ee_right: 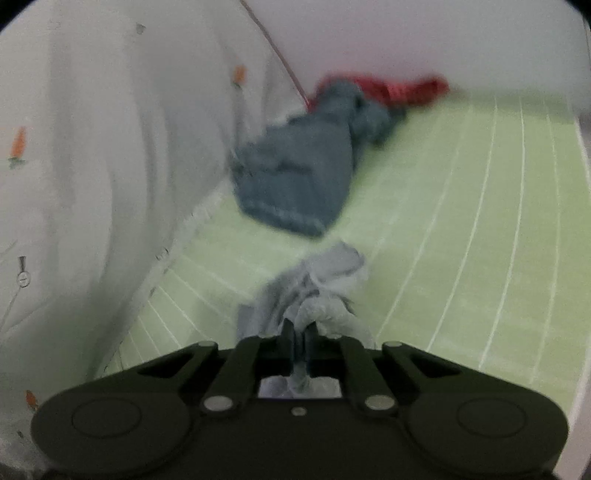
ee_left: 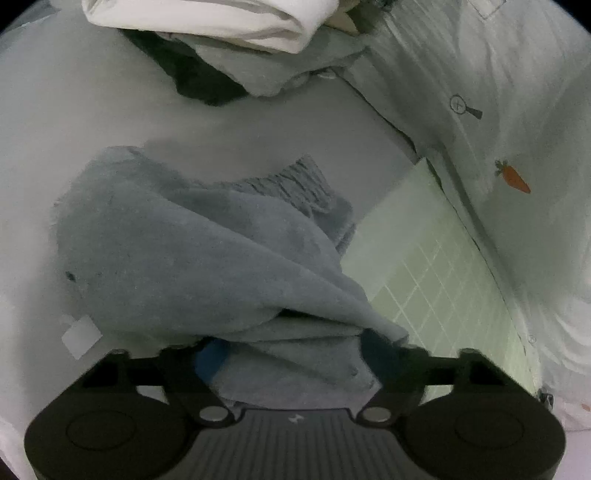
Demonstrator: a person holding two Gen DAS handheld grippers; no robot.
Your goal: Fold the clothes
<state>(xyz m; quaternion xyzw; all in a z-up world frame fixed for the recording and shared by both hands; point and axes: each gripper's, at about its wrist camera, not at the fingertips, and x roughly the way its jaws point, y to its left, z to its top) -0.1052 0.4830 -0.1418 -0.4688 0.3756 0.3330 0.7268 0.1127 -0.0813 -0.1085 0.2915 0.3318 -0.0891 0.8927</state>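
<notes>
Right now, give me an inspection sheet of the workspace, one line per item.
Surface: pale green bed sheet with a white grid, partly bare.
Job's things: grey-blue fleecy garment draped over the left tongs; light grey crumpled cloth pinched in the right tongs.
Clutter: dark blue knitted garment and red garment lying together; folded white cloth on a grey and dark pile.
Grippers: left tongs spread wide, fabric between them; right tongs shut on cloth.
Cables: nothing seen.
Surroundings: white carrot-print quilt alongside; plain pale wall.
</notes>
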